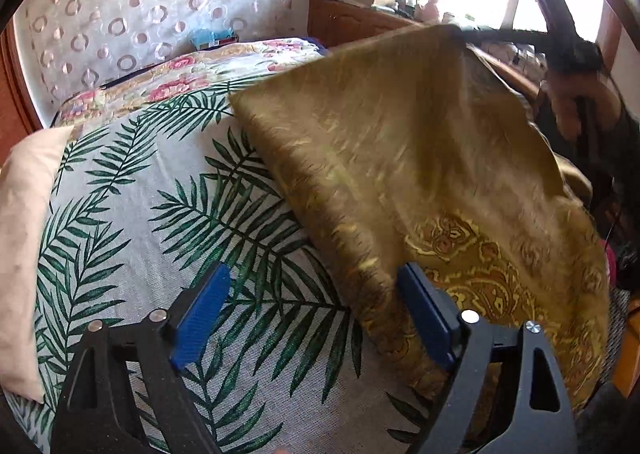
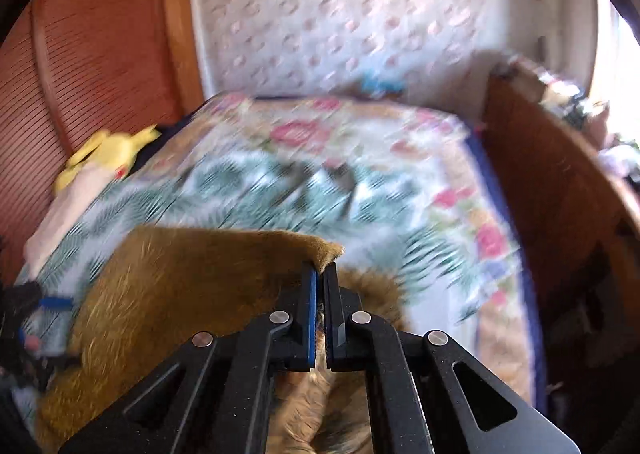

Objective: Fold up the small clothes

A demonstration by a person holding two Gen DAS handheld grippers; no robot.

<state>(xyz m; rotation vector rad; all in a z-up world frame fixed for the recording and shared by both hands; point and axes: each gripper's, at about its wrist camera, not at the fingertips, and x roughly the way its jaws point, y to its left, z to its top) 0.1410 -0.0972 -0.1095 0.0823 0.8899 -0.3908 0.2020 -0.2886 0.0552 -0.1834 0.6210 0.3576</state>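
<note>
Right gripper (image 2: 320, 274) clamped on mustard-gold patterned cloth (image 1: 420, 157) corner; left gripper (image 1: 314, 294) fingers apart (empty). Advisable: lower evenly, align edges on leaf-print bed cover (image 1: 168, 213).

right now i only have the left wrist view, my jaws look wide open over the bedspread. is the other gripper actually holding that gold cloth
Observer: Yes. In the right wrist view the right gripper is shut on a corner of the gold cloth, the tip poking out above the fingertips.
Operator: anything on the bed my view cuts off
Observer: A yellow plush toy lies at the far left edge of the bed, by the wooden headboard.
Operator: does cloth hang below his grip too
Observer: Yes, more gold fabric shows beneath the closed jaws, behind the right gripper's frame.
</note>
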